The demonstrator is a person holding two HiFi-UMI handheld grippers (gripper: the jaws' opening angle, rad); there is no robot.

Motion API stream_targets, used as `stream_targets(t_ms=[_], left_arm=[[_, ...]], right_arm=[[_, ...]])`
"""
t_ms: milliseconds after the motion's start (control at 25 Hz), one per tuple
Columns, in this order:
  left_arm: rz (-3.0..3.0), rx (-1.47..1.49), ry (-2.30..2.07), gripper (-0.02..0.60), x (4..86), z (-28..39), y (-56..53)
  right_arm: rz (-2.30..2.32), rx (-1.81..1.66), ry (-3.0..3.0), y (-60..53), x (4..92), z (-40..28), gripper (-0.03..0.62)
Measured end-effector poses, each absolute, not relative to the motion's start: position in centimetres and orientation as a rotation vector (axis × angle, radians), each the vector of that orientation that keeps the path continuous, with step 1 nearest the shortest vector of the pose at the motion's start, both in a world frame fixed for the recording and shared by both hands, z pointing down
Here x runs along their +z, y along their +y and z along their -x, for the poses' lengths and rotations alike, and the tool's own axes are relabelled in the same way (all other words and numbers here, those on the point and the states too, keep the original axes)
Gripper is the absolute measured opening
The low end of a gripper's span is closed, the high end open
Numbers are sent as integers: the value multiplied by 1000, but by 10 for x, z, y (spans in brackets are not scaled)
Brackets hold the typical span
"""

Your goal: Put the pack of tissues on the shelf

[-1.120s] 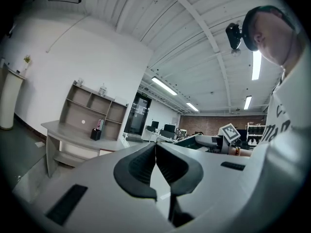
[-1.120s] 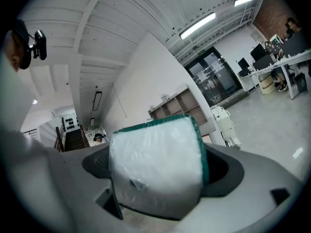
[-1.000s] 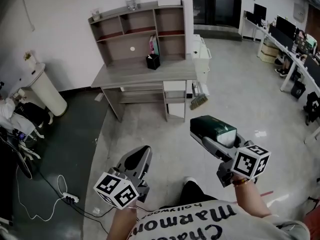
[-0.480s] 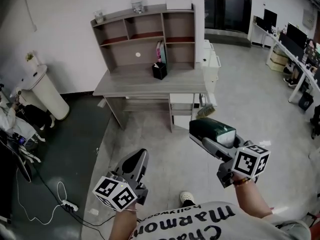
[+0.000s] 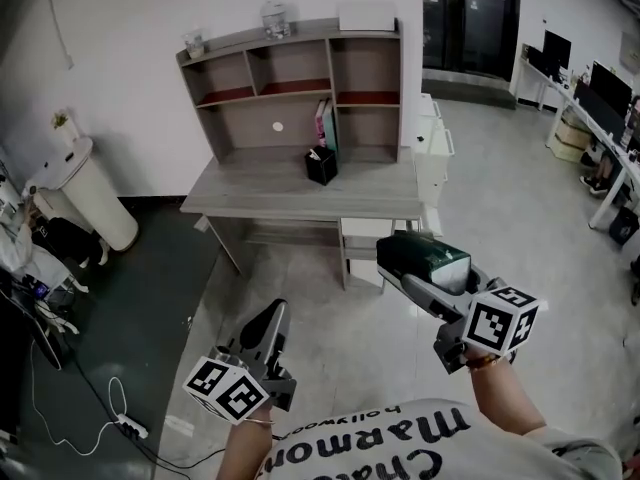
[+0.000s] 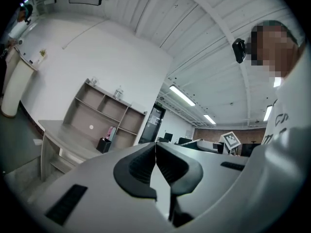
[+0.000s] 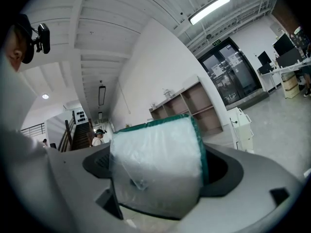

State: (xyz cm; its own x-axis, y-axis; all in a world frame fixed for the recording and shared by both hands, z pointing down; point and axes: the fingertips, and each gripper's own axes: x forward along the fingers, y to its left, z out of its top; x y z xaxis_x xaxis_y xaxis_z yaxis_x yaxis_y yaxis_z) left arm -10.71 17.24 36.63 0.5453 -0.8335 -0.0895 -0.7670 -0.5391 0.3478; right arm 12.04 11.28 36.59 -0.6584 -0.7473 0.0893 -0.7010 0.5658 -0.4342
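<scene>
My right gripper (image 5: pixel 420 266) is shut on the pack of tissues (image 5: pixel 430 253), a green-edged pack in clear wrap, held over the floor in front of the desk. The right gripper view shows the pack of tissues (image 7: pixel 155 166) filling the space between the jaws. My left gripper (image 5: pixel 268 330) hangs lower left over the floor, jaws together with nothing between them; in the left gripper view its black pads (image 6: pixel 143 166) meet. The grey shelf (image 5: pixel 300 93) stands on the desk (image 5: pixel 290 188) against the white wall, well ahead of both grippers.
A black pen holder (image 5: pixel 321 165) and upright books (image 5: pixel 325 128) sit on the desk. A jar (image 5: pixel 272 15) and a white box (image 5: pixel 366 16) top the shelf. White drawers (image 5: pixel 436 158) stand right of the desk, a white bin (image 5: pixel 85 188) to the left, cables (image 5: pixel 90 413) on the floor.
The desk and shelf have come nearer and more central in the head view as the person walks toward them. Both grippers keep their pose; the right one still holds the pack.
</scene>
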Motion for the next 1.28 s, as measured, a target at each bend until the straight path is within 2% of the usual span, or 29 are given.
stream_targets(t_ms=[880, 1280], left_arm=[[-2471, -239, -1321, 17, 409, 102, 102], [-2515, -266, -1271, 17, 385, 120, 16]], right_arm=[[1270, -835, 2696, 45, 420, -113, 500], [1317, -787, 2662, -32, 396, -96, 500]])
